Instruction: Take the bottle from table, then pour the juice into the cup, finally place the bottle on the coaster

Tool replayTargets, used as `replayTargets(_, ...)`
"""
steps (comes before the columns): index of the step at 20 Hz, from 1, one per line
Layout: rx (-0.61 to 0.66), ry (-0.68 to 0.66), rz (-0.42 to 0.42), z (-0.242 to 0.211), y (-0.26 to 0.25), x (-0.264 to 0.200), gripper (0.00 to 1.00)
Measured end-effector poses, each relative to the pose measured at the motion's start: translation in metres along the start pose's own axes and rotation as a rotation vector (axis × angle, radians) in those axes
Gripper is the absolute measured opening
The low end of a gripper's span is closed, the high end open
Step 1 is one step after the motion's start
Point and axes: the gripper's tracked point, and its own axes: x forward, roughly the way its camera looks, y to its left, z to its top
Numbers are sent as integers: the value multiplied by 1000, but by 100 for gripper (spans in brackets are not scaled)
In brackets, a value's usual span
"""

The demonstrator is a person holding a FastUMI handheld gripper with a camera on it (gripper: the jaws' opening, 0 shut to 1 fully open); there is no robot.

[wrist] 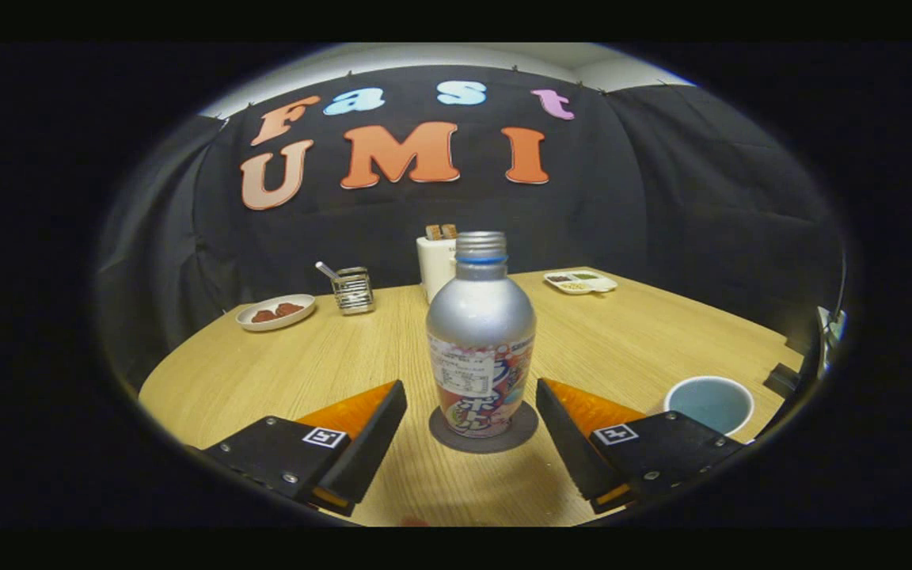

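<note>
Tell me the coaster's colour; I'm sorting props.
Dark grey, a round coaster under the upright bottle, between the open claw fingers, in the gripper view.

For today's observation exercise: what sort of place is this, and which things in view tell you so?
Probably a staged tabletop booth set up like a dining spot: a wooden table against black cloth, a plate of food, a bottle on a coaster, with the open gripper around it.

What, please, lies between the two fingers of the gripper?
In the gripper view, the bottle stands upright on the coaster between the open gripper fingers, which do not touch it.
</note>
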Motion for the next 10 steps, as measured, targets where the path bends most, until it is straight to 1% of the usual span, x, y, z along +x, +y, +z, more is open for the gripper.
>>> replayTargets(4, -40, -86, 35, 18, 12, -53, 97)
replayTargets(7, -48, -140, 118, 31, 41, -96, 97)
replayTargets(10, -94, -152, 191, 28, 65, -136, 97)
